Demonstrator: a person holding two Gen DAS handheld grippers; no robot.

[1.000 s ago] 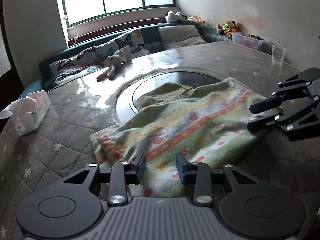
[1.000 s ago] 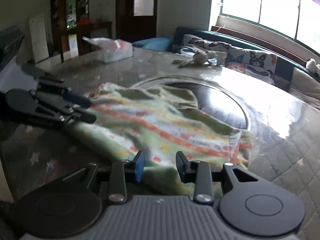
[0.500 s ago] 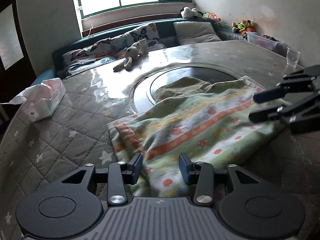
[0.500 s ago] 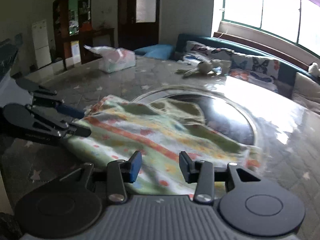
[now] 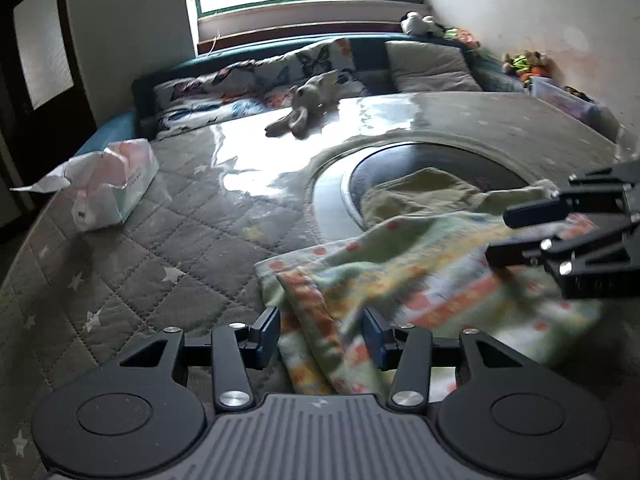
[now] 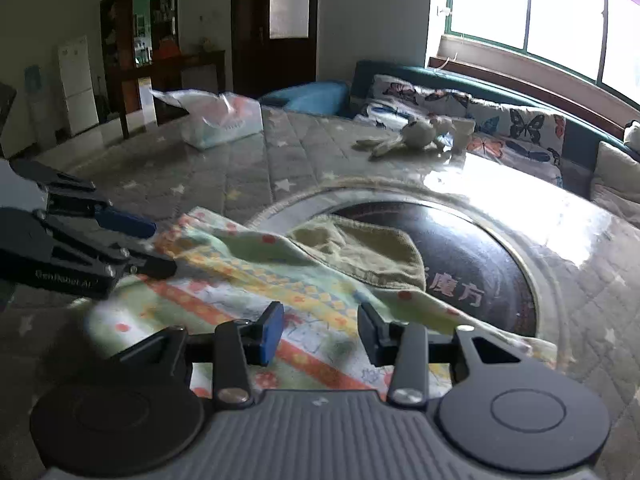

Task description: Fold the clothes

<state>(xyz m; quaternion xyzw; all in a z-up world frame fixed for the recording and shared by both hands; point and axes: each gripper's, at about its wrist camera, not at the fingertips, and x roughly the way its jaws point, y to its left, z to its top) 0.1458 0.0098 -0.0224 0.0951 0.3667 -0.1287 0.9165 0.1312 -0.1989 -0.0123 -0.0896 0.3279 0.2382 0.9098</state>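
Note:
A patterned cloth in green, yellow and orange lies rumpled on the round table, its far part over the dark centre disc. An olive-green part of it shows at the far side. My left gripper is open over the cloth's near left corner, and the folded edge runs between its fingers. My right gripper is open low over the orange stripe of the cloth. Each gripper shows in the other's view: the right gripper above the cloth's right side, the left gripper at its left edge.
The table wears a grey quilted cover with stars around a black glass disc. A tissue pack lies at the left and a stuffed rabbit at the far edge. A sofa with butterfly cushions stands behind.
The left gripper has swung left toward the cloth's near left corner. The right gripper has moved in lower over the cloth. Both have stayed open.

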